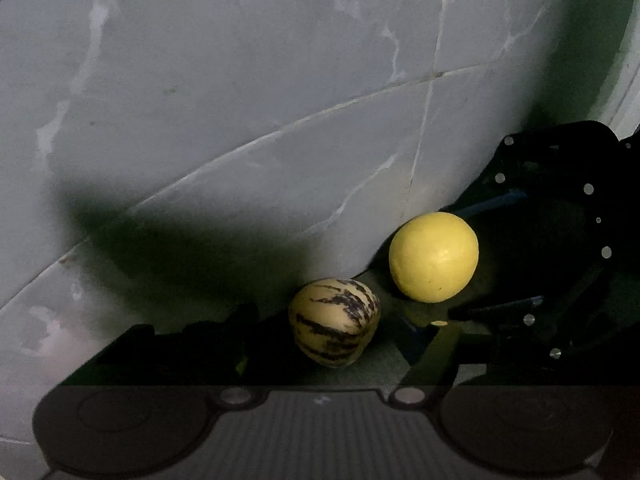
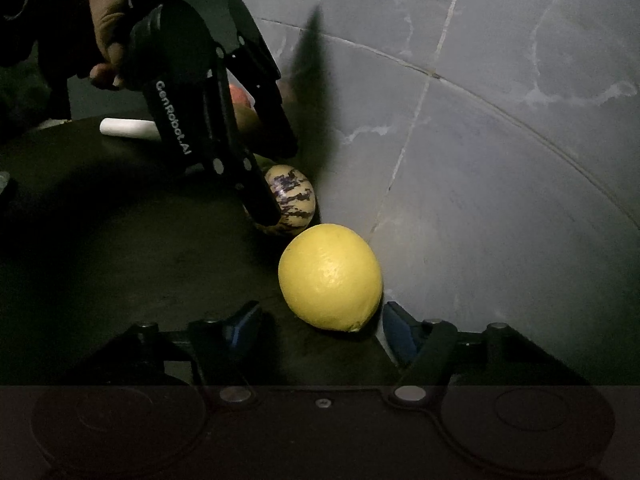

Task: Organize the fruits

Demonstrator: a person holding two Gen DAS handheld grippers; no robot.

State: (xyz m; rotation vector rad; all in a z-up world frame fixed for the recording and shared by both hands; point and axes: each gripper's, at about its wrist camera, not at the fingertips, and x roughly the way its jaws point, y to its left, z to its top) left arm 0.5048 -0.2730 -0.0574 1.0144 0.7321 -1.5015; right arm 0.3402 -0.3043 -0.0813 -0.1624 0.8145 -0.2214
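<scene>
At the edge of a dark round table (image 2: 100, 208), over grey marble floor tiles (image 1: 240, 80), the right gripper (image 2: 320, 320) has its fingers spread around a yellow lemon (image 2: 330, 276), not touching it. The left gripper (image 1: 332, 340) flanks a striped pepino melon (image 1: 334, 322) just beside the lemon (contact unclear in shadow).

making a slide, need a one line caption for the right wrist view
Open right gripper straddles a lemon on a dark table; the left gripper reaches a striped pepino melon behind it.
</scene>
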